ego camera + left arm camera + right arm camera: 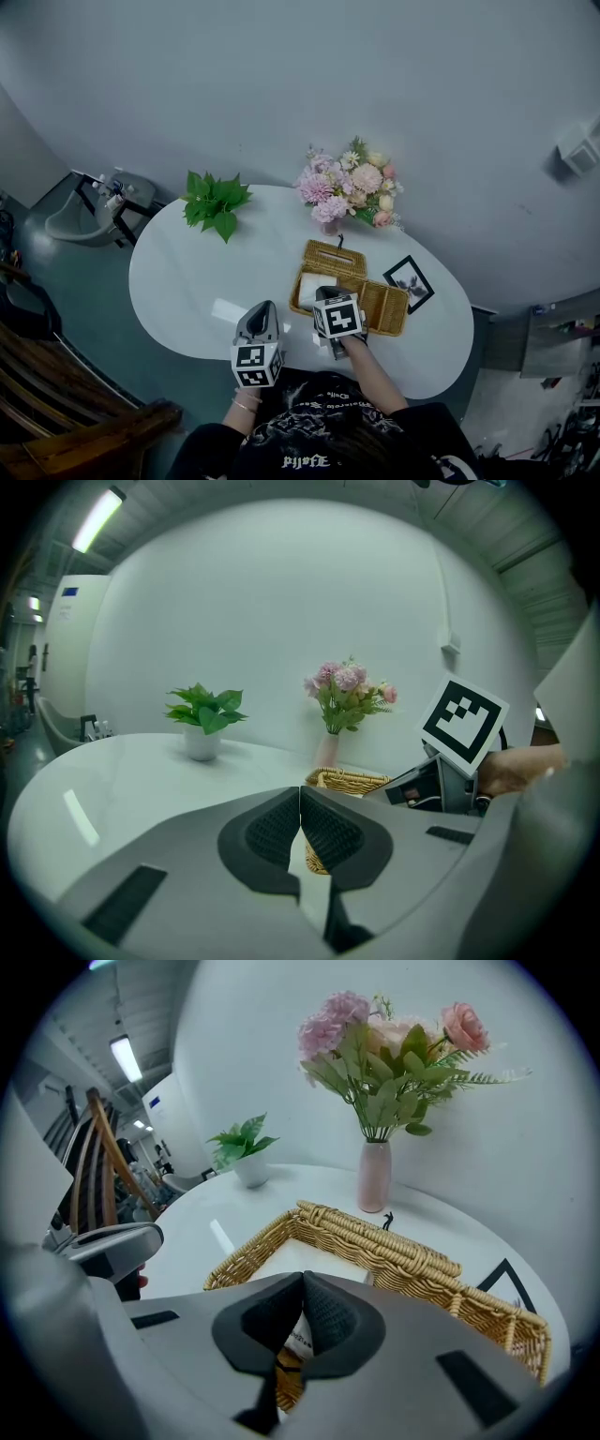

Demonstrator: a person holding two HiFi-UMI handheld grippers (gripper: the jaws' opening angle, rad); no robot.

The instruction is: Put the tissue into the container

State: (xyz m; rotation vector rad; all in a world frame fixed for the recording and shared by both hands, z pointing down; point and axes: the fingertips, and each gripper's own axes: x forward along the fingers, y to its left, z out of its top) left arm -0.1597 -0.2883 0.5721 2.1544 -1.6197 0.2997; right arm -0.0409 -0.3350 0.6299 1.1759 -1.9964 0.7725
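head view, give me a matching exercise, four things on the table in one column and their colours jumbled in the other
Things:
1 plant
2 flowers
3 basket
4 frame

Colours:
a black rim
b woven tan
c green leaves
d pink blooms

Pairs: 1-c, 2-d, 3-b, 4-a
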